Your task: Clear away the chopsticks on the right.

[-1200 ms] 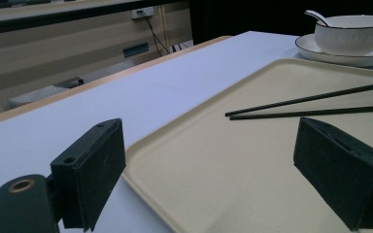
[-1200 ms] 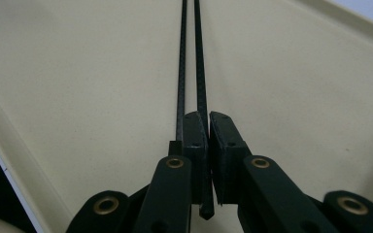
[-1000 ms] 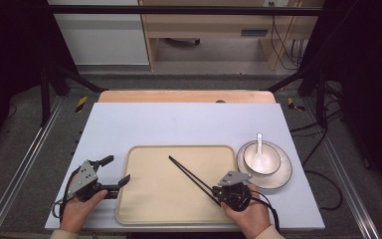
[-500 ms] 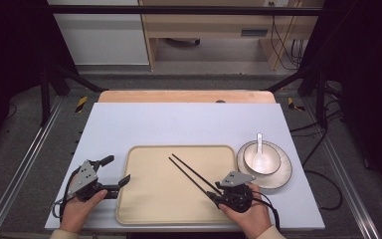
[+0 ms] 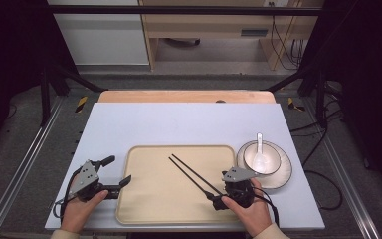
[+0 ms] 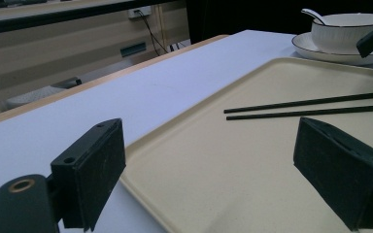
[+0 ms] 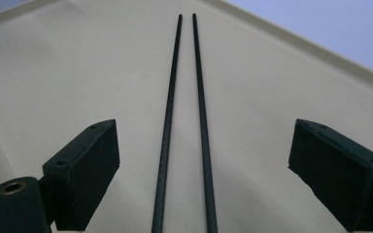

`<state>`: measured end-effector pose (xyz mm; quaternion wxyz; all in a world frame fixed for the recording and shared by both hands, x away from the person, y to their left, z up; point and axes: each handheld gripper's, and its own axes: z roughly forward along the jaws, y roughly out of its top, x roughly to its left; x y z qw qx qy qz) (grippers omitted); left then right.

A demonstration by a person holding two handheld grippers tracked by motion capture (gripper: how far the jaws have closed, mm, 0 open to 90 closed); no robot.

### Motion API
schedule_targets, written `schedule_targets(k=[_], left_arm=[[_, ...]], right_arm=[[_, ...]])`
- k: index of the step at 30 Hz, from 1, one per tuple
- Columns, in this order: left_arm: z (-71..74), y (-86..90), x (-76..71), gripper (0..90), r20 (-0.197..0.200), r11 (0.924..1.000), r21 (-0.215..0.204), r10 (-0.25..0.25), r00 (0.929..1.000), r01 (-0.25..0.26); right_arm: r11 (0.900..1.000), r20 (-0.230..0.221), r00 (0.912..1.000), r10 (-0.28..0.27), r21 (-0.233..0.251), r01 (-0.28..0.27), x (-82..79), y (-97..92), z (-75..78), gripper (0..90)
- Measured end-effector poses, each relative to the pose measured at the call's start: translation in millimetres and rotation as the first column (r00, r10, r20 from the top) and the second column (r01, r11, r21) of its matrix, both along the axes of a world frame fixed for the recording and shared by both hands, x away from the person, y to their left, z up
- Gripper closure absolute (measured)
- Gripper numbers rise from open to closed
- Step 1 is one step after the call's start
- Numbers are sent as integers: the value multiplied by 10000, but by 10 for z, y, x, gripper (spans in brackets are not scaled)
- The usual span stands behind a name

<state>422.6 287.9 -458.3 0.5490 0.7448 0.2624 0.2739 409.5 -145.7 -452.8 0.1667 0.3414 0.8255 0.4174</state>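
I'm holding my right tool (image 5: 218,201) low over the near right part of the beige tray (image 5: 144,209), and its jaws have just been opening: they're standing wide now, with the two black chopsticks (image 5: 191,174) lying flat on the tray between them, the pads clear of both sticks. The chopsticks are resting side by side, running diagonally up toward the tray's middle. My left tool (image 5: 115,173) is sitting at the tray's left edge, jaws spread wide, gripping nothing. The white bowl (image 5: 261,158) with its spoon (image 5: 258,152) is sitting on a plate (image 5: 283,174) on the bench just right of the tray.
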Motion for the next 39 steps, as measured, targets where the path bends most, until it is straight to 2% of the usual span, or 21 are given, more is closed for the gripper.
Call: schedule_targets(k=[5, 9, 10, 11, 14, 16, 20, 25, 28, 31, 36, 39], left_arm=[[-4, 2, 3, 110, -41, 10000, -54, 7, 10000, -7], [-11, -13, 4, 111, -120, 10000, -15, -32, 9999, 32], [-12, -17, 4, 111, -135, 10000, -10, -59, 9999, 59], [-13, -30, 0, 113, -176, 9999, 12, -116, 9998, 117], [-8, -66, -11, 119, -291, 9996, 129, -253, 9993, 257], [2, -106, -20, 130, -438, 9990, 96, -430, 9981, 435], [57, -215, -29, 187, -934, 9986, -16, -532, 9942, 532], [153, -400, -24, 295, -1300, 9976, -169, -692, 9891, 676], [181, -542, -4, 375, -1517, 9969, 188, -723, 9858, 760], [184, -679, 26, 484, -1741, 9952, 353, -836, 9812, 910], [163, -897, 97, 652, -2136, 9899, 791, -982, 9720, 1174], [149, -1005, 140, 739, -2337, 9856, 1025, -1072, 9664, 1341]], right_arm=[[9995, 673, 9973, -302, 51, 299, 10, -36, 15, 117], [9993, 1504, 9879, -380, 125, 365, 4, -60, 28, 116], [9992, 1786, 9831, -392, 178, 366, -2, -70, 24, 116], [9992, 1896, 9812, -372, 200, 340, -3, -76, 22, 115], [9989, 2079, 9776, -337, 383, 263, -2, -116, 23, 112], [9988, 2000, 9793, -315, 425, 234, -1, -139, 26, 109], [9986, 2078, 9778, -271, 500, 171, -3, -196, 47, 106], [9967, 2472, 9677, -499, 737, 326, -33, -312, 131, 94], [9952, 2594, 9631, -720, 822, 522, -57, -405, 172, 86], [9939, 2629, 9608, -874, 877, 664, -86, -501, 189, 85], [9932, 2771, 9551, -1049, 782, 864, -160, -622, 195, 77], [9924, 2747, 9547, -1147, 751, 976, -206, -682, 178, 67]])
